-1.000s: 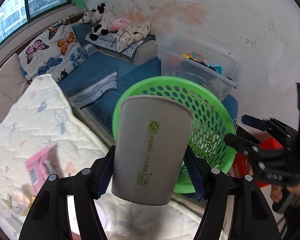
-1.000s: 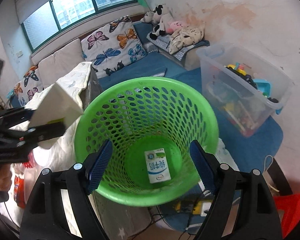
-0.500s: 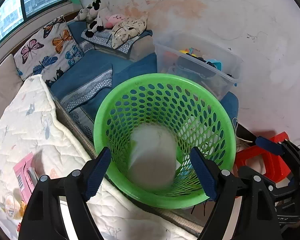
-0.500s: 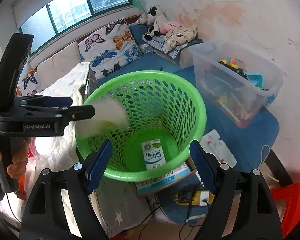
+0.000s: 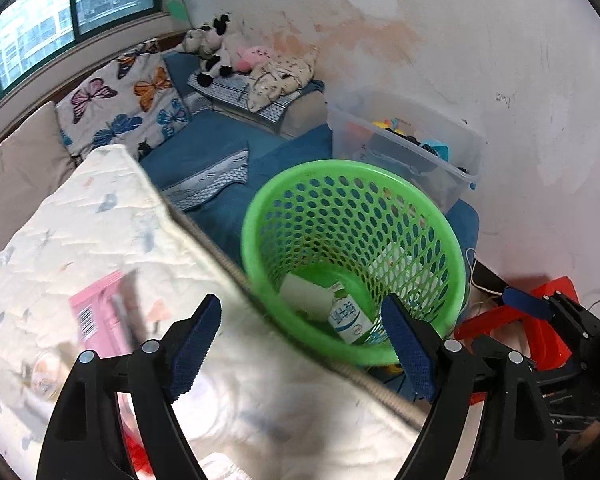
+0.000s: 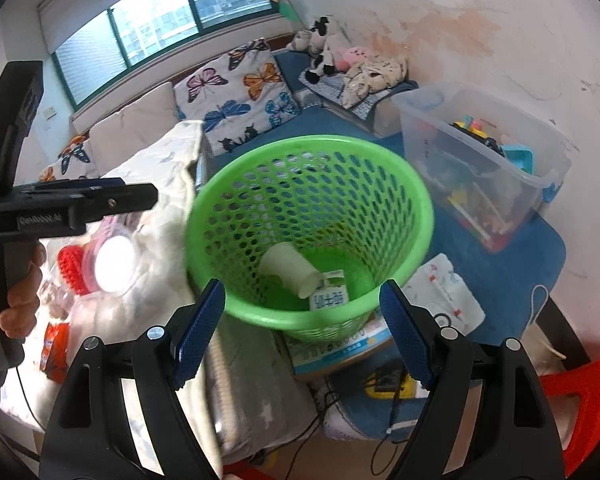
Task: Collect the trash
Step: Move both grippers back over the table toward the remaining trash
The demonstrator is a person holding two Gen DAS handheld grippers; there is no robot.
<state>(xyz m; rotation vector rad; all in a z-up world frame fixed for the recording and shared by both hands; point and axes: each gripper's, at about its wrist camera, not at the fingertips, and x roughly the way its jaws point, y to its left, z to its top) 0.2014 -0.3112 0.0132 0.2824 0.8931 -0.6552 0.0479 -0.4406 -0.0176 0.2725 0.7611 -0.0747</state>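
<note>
A green mesh waste basket (image 5: 380, 184) (image 6: 416, 200) stands beside the quilted table edge. A white paper cup (image 6: 290, 268) (image 5: 304, 294) lies on its side in the basket bottom, next to a small milk carton (image 6: 329, 299) (image 5: 346, 316). My left gripper (image 5: 300, 346) is open and empty above the table edge, left of the basket; it also shows in the right wrist view (image 6: 84, 204). My right gripper (image 6: 300, 330) is open and empty in front of the basket.
A pink packet (image 5: 100, 320) lies on the quilted table cover (image 5: 100, 232). A red brush (image 6: 70, 266) and a round lid (image 6: 114, 258) lie on the table. A clear toy bin (image 6: 480, 160) stands right of the basket. A red stool (image 5: 540, 320) is at right.
The left gripper opened and dropped the paper cup into the basket, then drew back to the left over the table. The right gripper pulled back slightly from the basket.
</note>
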